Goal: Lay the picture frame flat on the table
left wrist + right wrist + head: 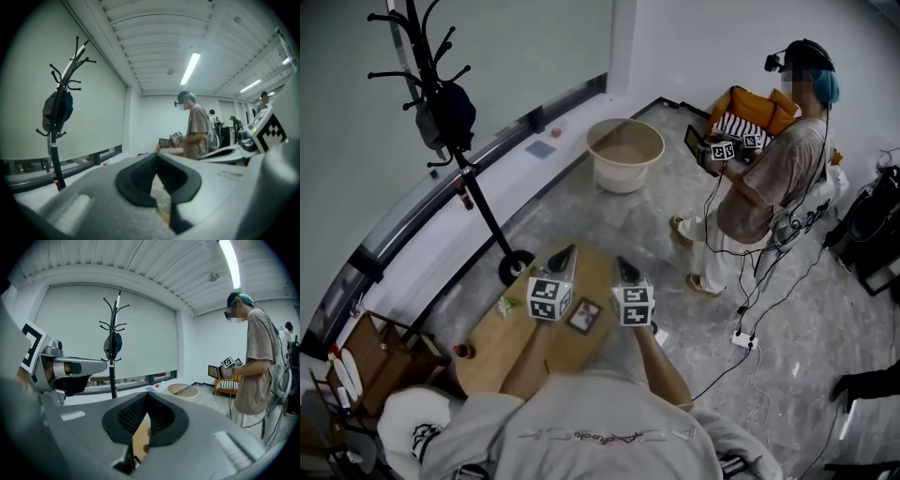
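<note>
A small dark picture frame (584, 316) rests on the round wooden table (502, 352), between my two grippers in the head view; I cannot tell whether it lies flat or leans. My left gripper (563, 253) is held above the table to the frame's left, its jaws shut and empty (157, 157). My right gripper (624, 266) hovers to the frame's right, also shut with nothing held (147, 394). Both gripper views look out level across the room and do not show the frame.
A red-capped little bottle (464, 352) and a sprig of flowers (508, 303) sit on the table's left side. A coat rack (441, 103) stands just beyond the table, a beige basin (624, 153) farther back. Another person (759, 187) stands at right near floor cables (742, 339).
</note>
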A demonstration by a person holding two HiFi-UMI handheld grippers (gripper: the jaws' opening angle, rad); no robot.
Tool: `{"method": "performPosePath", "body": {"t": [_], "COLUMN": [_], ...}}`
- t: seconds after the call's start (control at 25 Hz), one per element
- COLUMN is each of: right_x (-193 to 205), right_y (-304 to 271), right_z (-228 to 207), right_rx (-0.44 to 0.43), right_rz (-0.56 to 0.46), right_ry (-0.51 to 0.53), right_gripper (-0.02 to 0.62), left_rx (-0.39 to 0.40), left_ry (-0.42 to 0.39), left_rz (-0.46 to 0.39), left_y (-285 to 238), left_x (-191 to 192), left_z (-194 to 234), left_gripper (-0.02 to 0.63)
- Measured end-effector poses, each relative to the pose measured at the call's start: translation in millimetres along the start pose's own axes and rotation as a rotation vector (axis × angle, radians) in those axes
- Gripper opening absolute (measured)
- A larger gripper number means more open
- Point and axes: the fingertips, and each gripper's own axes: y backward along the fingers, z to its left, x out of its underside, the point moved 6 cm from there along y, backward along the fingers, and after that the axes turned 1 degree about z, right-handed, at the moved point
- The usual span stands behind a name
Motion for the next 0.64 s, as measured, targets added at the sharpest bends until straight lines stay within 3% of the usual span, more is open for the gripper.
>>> {"method": "performPosePath", "body": {"t": [0.32, 0.64], "right_x": [-8, 2], "right_y": [-13, 10], "right_z": [4, -9], "right_rx": [0.001, 0.013], "right_rz": [-0.016, -0.042], "right_ry": [0.032, 0.018], "right_gripper": [0.005, 0.005], "left_rx": [0.021, 0.03], "left_ry": [0.0, -0.017], "left_rz": [0.011, 0.013], "left_y": [-8, 0], "left_x": [8, 16], "left_z": [4, -21], "left_gripper": [0.0, 0.0]}}
